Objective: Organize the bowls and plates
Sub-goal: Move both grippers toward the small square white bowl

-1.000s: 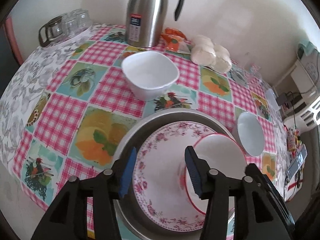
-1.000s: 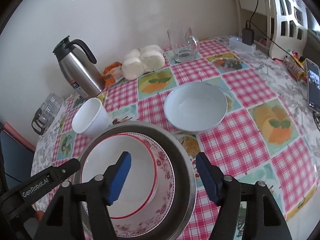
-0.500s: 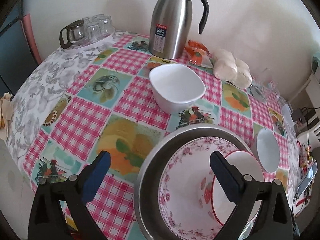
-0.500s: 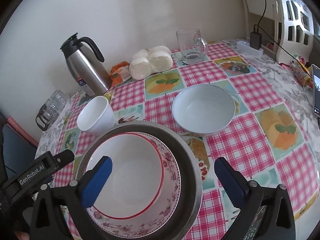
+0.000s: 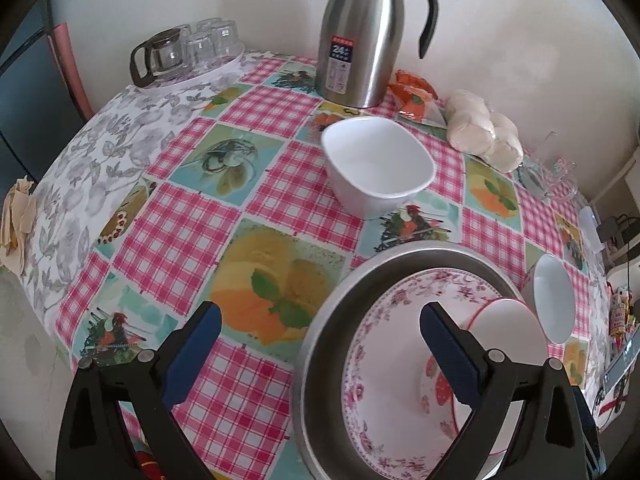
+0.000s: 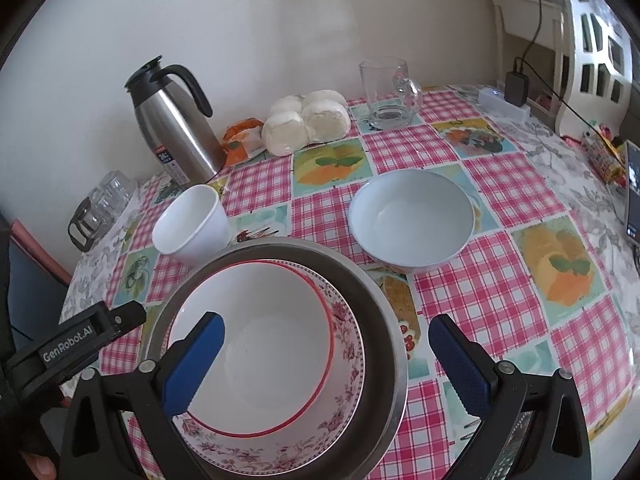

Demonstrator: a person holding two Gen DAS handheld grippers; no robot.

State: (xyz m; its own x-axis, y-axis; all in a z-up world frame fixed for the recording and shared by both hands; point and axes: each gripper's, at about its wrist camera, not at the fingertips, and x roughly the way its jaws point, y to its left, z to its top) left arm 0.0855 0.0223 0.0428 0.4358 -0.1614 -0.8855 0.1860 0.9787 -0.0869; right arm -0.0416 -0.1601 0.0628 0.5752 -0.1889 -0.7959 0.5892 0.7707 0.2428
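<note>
Your left gripper (image 5: 320, 344) stands wide, nothing between the blue pads; your right gripper (image 6: 326, 354) is just as wide and grips nothing, its pads hanging over the nested stack.

The stack sits at bottom centre of the right view: steel basin (image 6: 384, 320), floral plate (image 6: 352, 344) inside it, red-rimmed bowl (image 6: 272, 320) inside that, off toward the left of the plate. In the left view the same basin (image 5: 320, 340) fills the lower right, the plate (image 5: 400, 320) shows more bare face, and the bowl (image 5: 508, 324) is half hidden behind your right pad.

Only the right view shows the pale blue bowl (image 6: 412, 220) full on, centre right, loose on the cloth near the basin; in the left view it is a sliver (image 5: 554, 300) at the right edge. The white squarish bowl (image 5: 378, 168) is clear at upper centre in the left view; in the right view it sits left of centre (image 6: 192, 224), just behind the basin rim.

Right view only: a glass mug (image 6: 388, 92) at top centre, a white power strip (image 6: 504, 100) with a charger at upper right, a phone (image 6: 632, 200) at the right edge, and your left gripper's black body at lower left. Left view only: crumpled paper (image 5: 18, 220) at the far left edge.

Both views show a steel thermos jug (image 5: 364, 36), white buns (image 5: 480, 132), an orange packet (image 5: 412, 96), and a tray of glasses (image 5: 188, 52).

The surface is a table under a pink-check tablecloth (image 5: 192, 232) with fruit panels, set against a plain pale wall (image 6: 280, 20).
</note>
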